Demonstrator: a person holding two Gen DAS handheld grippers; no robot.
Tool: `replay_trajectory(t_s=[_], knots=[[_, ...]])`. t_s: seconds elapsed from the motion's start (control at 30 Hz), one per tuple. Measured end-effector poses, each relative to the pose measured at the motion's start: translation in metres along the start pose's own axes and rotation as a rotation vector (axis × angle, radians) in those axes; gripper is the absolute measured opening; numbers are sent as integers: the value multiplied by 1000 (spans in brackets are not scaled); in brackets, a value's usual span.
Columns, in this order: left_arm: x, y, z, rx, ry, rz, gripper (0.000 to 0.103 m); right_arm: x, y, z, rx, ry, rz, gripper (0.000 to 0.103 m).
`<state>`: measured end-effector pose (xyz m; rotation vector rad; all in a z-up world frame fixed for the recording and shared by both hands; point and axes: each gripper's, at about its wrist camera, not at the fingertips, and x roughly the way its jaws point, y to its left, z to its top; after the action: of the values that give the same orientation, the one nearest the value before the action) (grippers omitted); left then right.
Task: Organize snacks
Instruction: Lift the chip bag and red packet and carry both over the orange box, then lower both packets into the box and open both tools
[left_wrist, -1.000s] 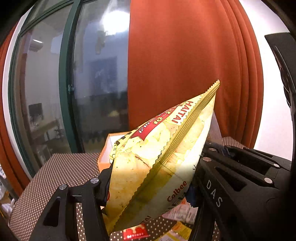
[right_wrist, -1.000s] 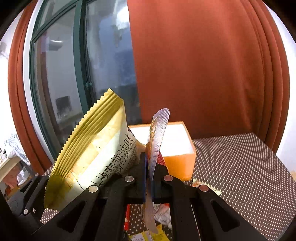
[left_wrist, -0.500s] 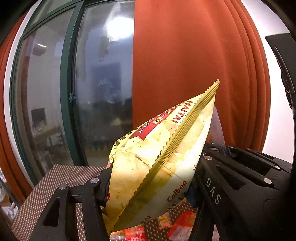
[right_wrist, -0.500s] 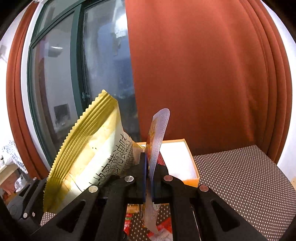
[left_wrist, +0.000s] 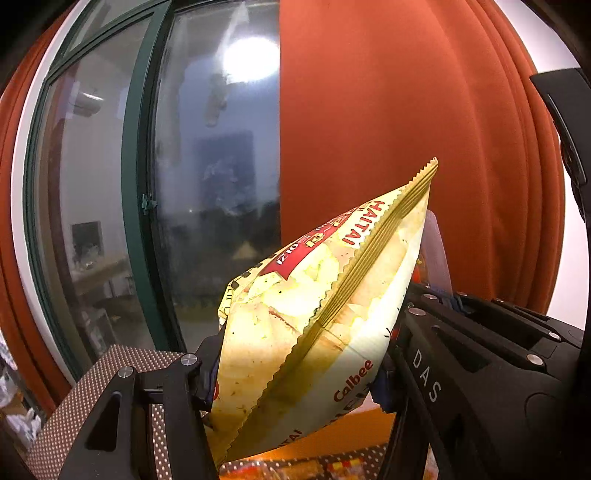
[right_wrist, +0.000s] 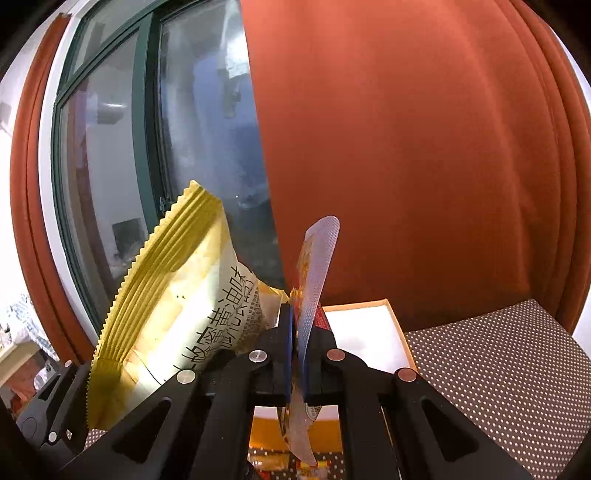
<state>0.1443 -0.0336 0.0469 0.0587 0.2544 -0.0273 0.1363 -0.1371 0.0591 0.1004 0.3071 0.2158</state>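
I carry two snacks at once above a dotted tablecloth (right_wrist: 517, 369). My left gripper (left_wrist: 303, 369) is clamped on a puffy yellow chip bag (left_wrist: 325, 317), which fills the lower centre of the left wrist view, its crimped top edge pointing to the upper right. My right gripper (right_wrist: 295, 354), its jaws pressed together, pinches a flat, thin snack packet (right_wrist: 316, 280) that stands on edge at the centre of the right wrist view, its rounded end up and its lower end hanging below the fingers.

The orange box (right_wrist: 384, 306) with its white inside sits just behind the right gripper, in the lower centre of that view; in the left wrist view only an orange strip shows under the chip bag. More wrappers lie blurred along the bottom edge of both views. A red curtain (right_wrist: 424, 147) and a dark window (left_wrist: 207, 184) fill the background.

I judge this the transport step: both items are lifted and headed for the box. The next move calls for bringing each packet over the open box, lowering it inside the rim, then parting the jaws, with the bulky bag needing room so it does not catch on the wall.
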Motion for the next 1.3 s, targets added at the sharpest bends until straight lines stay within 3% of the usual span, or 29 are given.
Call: replay_trajectory(t_s=[0.33, 0.67, 0.9, 1.1, 1.3], knots=[[41, -1, 0, -11, 34, 20, 61, 45, -11, 5, 3, 28, -14, 6], [107, 7, -32, -68, 185, 61, 61, 105, -17, -19, -5, 154, -84, 6], [152, 14, -58, -118, 375, 54, 63, 141, -30, -49, -4, 266, -145, 6], [174, 13, -78, -110, 516, 32, 69, 159, -40, -68, 7, 356, -163, 6], [175, 9, -88, -98, 540, 23, 85, 174, -40, -80, 1, 414, -157, 6]])
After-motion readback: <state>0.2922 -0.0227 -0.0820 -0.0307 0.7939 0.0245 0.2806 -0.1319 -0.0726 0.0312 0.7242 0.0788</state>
